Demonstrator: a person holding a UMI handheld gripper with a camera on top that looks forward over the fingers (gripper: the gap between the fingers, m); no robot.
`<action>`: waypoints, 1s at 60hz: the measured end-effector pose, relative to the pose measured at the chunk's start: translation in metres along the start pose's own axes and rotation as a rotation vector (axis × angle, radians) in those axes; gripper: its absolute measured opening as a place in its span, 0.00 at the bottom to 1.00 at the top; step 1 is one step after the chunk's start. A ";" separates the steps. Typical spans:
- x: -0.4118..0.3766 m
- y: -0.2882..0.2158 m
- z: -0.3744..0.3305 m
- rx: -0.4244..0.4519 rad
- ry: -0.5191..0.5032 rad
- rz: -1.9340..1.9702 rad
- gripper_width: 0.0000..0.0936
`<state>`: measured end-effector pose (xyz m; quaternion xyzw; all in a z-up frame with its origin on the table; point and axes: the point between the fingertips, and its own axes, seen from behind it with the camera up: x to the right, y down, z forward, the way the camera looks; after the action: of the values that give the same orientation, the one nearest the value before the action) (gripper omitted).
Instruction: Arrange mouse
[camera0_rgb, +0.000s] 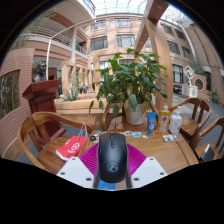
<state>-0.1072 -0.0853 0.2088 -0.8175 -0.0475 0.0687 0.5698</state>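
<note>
Hand-held gripper (112, 176) is clenching the black mouse (112, 156) over the pink mousepad (92, 157), potted plant (130, 85) sitting at 12 o'clock on the desk (176, 154).

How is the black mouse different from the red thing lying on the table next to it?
The mouse is black and rounded, while the red thing is flat and red with a white mark. The mouse sits between the gripper fingers, on a pink round mat; the red thing lies to the left, beyond the fingers, on the bare wooden table. The mouse looks bigger, being nearer. Both rest on the same table.
</note>
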 end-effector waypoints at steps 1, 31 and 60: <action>-0.015 0.024 0.005 -0.019 -0.018 -0.002 0.38; -0.098 0.214 0.061 -0.349 -0.041 -0.076 0.60; -0.098 0.135 -0.090 -0.252 0.015 -0.088 0.91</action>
<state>-0.1885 -0.2300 0.1188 -0.8802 -0.0871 0.0309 0.4655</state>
